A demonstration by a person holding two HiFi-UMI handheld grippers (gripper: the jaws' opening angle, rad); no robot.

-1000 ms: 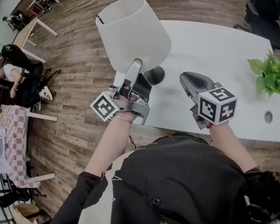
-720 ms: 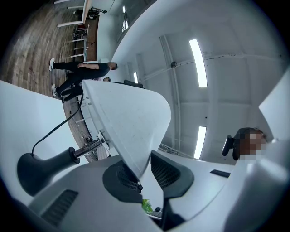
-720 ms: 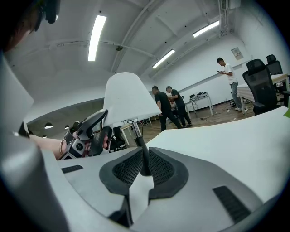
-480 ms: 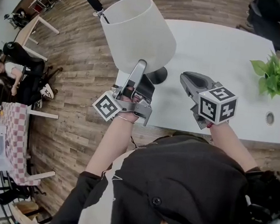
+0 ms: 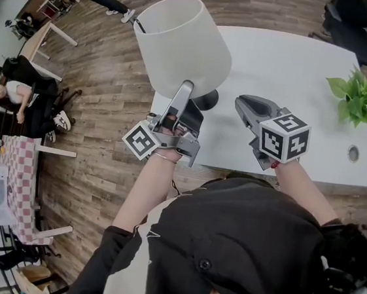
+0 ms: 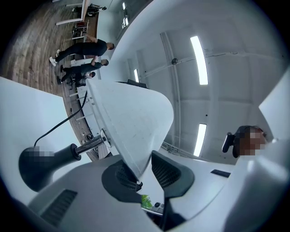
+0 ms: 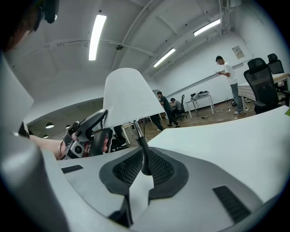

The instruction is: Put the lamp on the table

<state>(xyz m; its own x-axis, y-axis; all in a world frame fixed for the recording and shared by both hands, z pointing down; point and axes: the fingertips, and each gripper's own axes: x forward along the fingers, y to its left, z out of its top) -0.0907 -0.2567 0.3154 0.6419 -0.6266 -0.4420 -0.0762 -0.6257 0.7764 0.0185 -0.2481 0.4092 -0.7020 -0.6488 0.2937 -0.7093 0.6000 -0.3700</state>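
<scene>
Head view: the white cone-shaded lamp (image 5: 182, 44) stands on its rounded black base at the corner of the smooth white desk (image 5: 298, 64).

Left gripper view: my left hand-held gripper (image 6: 144, 171) has just been spreading, and its ribbed pads (image 6: 166, 171) sit loose around the shade's thin rim.

Right gripper view: my right hand-held gripper (image 7: 144, 165) is pressed nearly together and empty.

The lamp (image 5: 182, 44) stands on the tabletop (image 5: 292, 63) at its near left corner (base just inside the edge); a plant (image 5: 357, 97) sits on the tabletop's right end, well apart from it.

White table (image 5: 292, 63) on wood floor (image 5: 104, 94): lamp base (image 5: 207, 99) nr left edge, plant (image 5: 358, 96) rt end.
</scene>
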